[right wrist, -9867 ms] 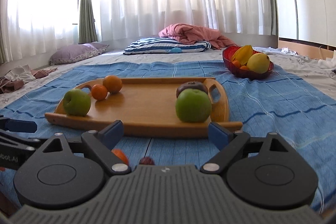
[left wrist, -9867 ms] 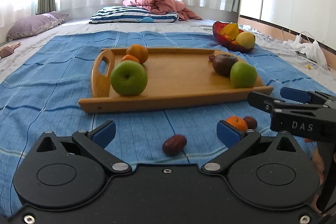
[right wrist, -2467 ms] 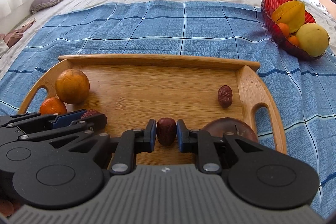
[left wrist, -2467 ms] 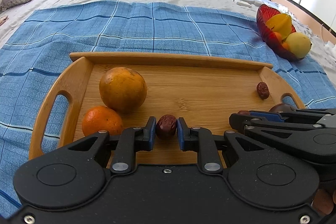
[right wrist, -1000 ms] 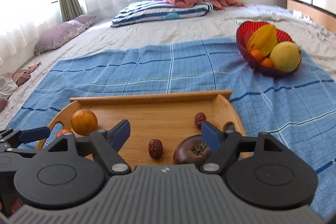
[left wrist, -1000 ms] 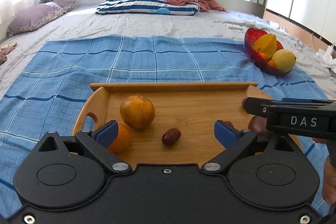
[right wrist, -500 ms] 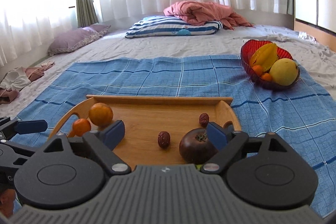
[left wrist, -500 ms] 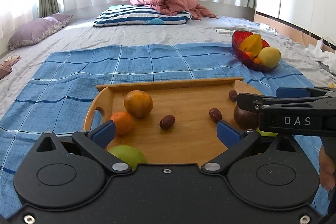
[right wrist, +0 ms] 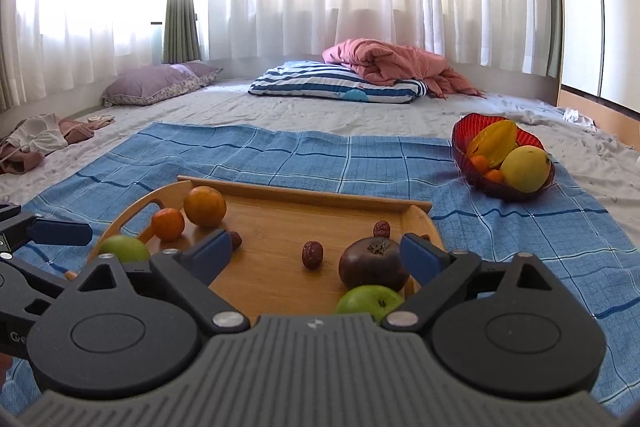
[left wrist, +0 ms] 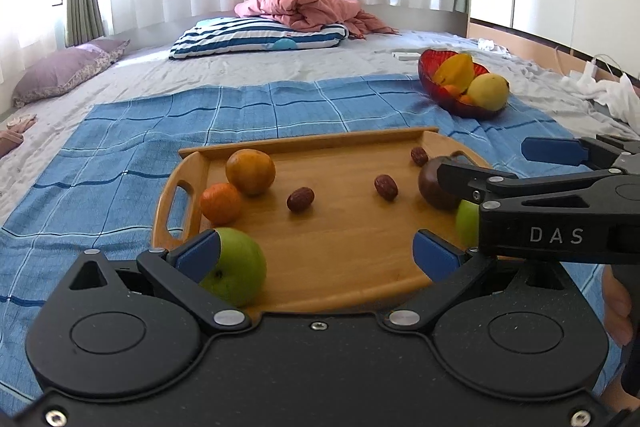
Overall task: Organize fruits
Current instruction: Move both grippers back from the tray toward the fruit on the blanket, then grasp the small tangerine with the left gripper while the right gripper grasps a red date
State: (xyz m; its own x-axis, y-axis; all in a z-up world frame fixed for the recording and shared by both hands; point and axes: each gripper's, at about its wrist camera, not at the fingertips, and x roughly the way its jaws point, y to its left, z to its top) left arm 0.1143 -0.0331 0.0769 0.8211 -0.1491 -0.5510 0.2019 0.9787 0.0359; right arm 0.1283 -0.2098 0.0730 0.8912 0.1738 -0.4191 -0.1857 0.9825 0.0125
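A wooden tray (left wrist: 304,141) (right wrist: 304,193) lies on a blue checked cloth (left wrist: 120,155). On its left side sit a large orange (left wrist: 250,171), a small orange (left wrist: 220,202) and a green apple (left wrist: 236,267). Three brown dates (left wrist: 300,199) (right wrist: 312,254) lie mid-tray. At its right are a dark round fruit (right wrist: 372,263) and a second green apple (right wrist: 370,301). My left gripper (left wrist: 316,253) is open over the tray's near edge, holding nothing. My right gripper (right wrist: 316,253) is still opening, with the dark fruit untouched between its fingers.
A red bowl (left wrist: 460,87) (right wrist: 504,155) with a star fruit, a yellow fruit and small oranges stands on the cloth beyond the tray, to the right. Pillows and a pink blanket (right wrist: 392,63) lie far back. Clothes (right wrist: 36,139) lie at the left.
Both grippers have drawn back from the tray, so more of it shows, and the two green apples have come into view. The right jaws have spread a little wider.
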